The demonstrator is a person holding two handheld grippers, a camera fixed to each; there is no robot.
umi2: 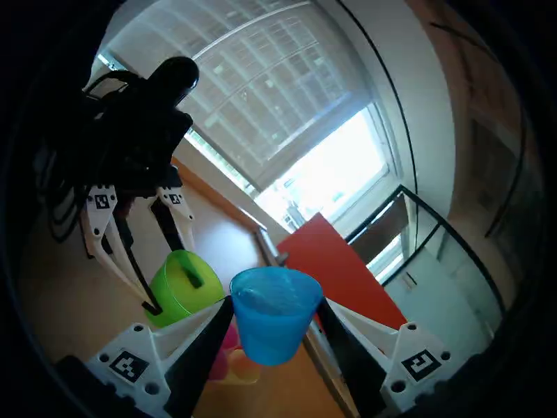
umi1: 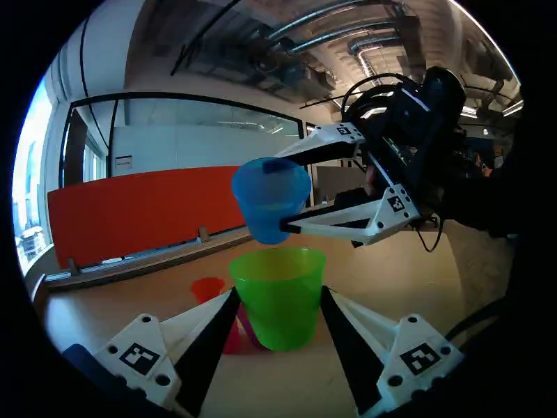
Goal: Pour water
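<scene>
A green cup point(umi1: 278, 299) stands on the wooden table point(umi1: 397, 279) with my left gripper point(umi1: 278, 292) shut on its sides. Just above and behind its rim hangs a blue cup point(umi1: 270, 198), pinched by my right gripper point(umi1: 282, 196), which reaches in from the right. In the right gripper view the blue cup point(umi2: 273, 324) sits between my right gripper's point(umi2: 273, 303) fingers, slightly tilted, with a pale liquid inside. Beyond it the green cup point(umi2: 182, 285) is clasped by the left gripper point(umi2: 174, 292), held by a dark-gloved hand point(umi2: 132, 139).
A small orange cup point(umi1: 207, 285) and a pink cup point(umi1: 233, 338) stand on the table left of the green cup. A red partition point(umi1: 139, 209) runs along the table's far edge. Bright windows point(umi2: 320, 174) lie beyond.
</scene>
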